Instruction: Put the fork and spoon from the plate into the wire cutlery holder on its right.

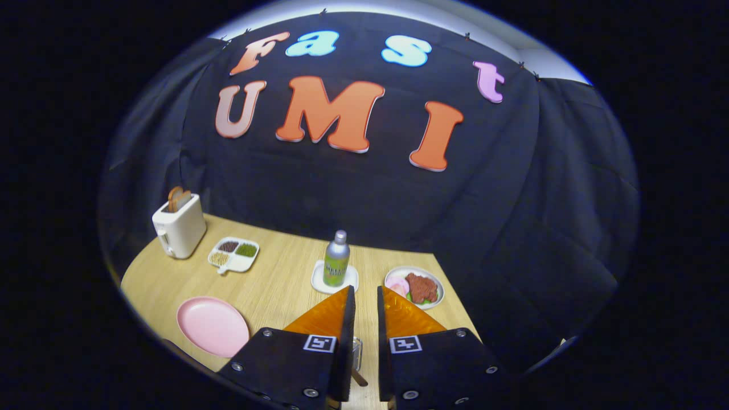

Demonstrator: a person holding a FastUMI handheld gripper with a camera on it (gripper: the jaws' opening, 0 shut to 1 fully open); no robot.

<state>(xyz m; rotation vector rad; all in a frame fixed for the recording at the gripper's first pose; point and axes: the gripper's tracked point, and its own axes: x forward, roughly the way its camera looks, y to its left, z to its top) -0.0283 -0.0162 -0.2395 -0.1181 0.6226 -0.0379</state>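
The pink plate [212,326] lies on the wooden table to the left of my fingers, with no cutlery on it. My gripper [365,296] hovers above the table, its fingers a narrow gap apart with nothing between the tips. Down in that gap, close to the left finger's base, a bit of the wire cutlery holder [357,350] shows. A brown handle [360,378] pokes out beside it. The rest of the holder is hidden under the fingers, and I cannot tell which piece of cutlery the handle belongs to.
Just beyond the fingertips a green bottle [336,262] stands on a small white tray. A plate of food [414,287] sits to its right. Farther left are a divided dish of grains [234,253] and a white toaster [179,226]. The table's edge runs behind the food plate.
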